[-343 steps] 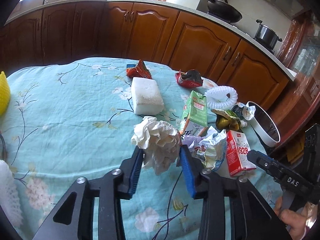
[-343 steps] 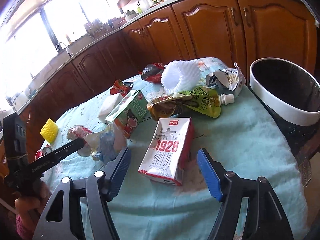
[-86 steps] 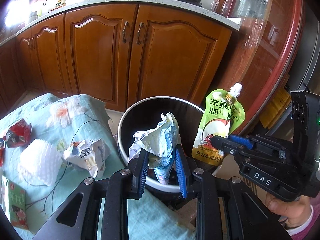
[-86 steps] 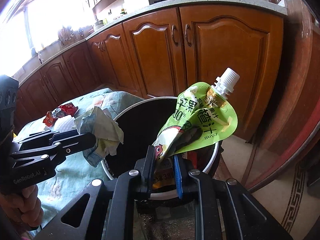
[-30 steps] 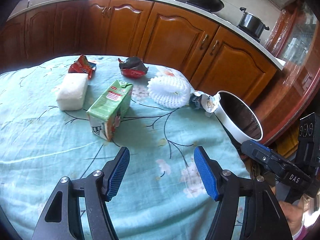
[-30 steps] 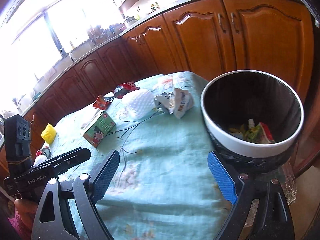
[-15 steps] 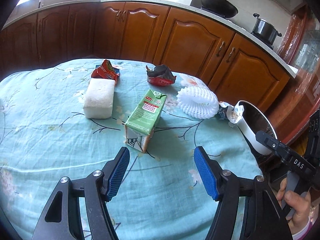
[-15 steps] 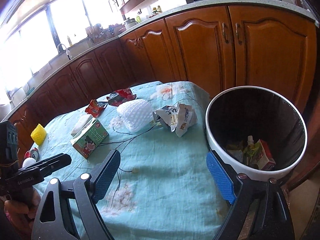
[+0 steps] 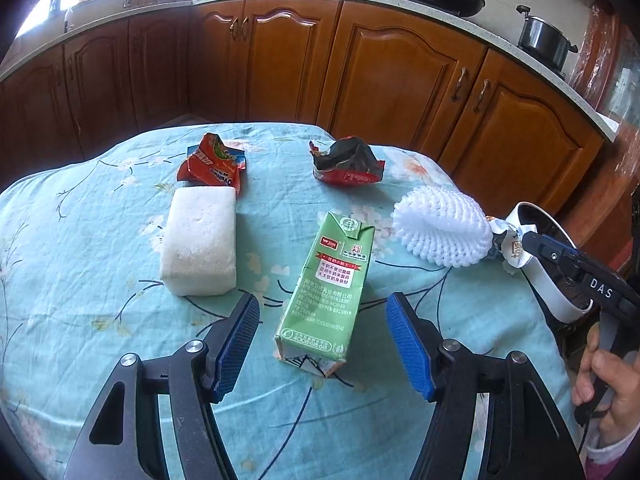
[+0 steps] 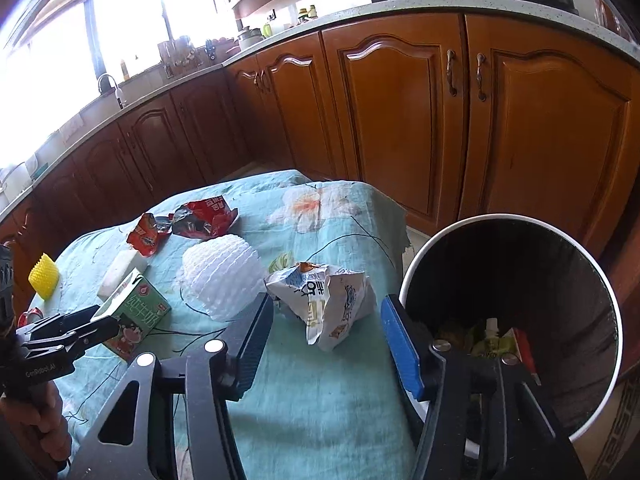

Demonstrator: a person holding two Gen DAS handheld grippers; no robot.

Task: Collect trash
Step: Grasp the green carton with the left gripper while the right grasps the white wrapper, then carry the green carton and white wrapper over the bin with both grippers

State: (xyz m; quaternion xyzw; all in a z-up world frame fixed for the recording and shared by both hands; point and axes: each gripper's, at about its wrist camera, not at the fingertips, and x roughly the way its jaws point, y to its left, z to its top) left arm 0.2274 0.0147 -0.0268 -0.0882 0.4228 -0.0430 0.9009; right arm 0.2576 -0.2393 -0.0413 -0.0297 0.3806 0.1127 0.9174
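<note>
While the left view misses it, yellow sponge (image 10: pixel 44 276) shows right.

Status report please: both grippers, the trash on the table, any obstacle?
Left gripper open, green carton between its fingers, untouched. Right gripper open, jaws just closing around crumpled wrapper, no contact seen. Bin beside table, nothing in the way.

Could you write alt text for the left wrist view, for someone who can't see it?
Open blue-padded left gripper straddles a green drink carton lying on a floral turquoise tablecloth. Beyond: white foam block, two crumpled red wrappers, white foam net.
</note>
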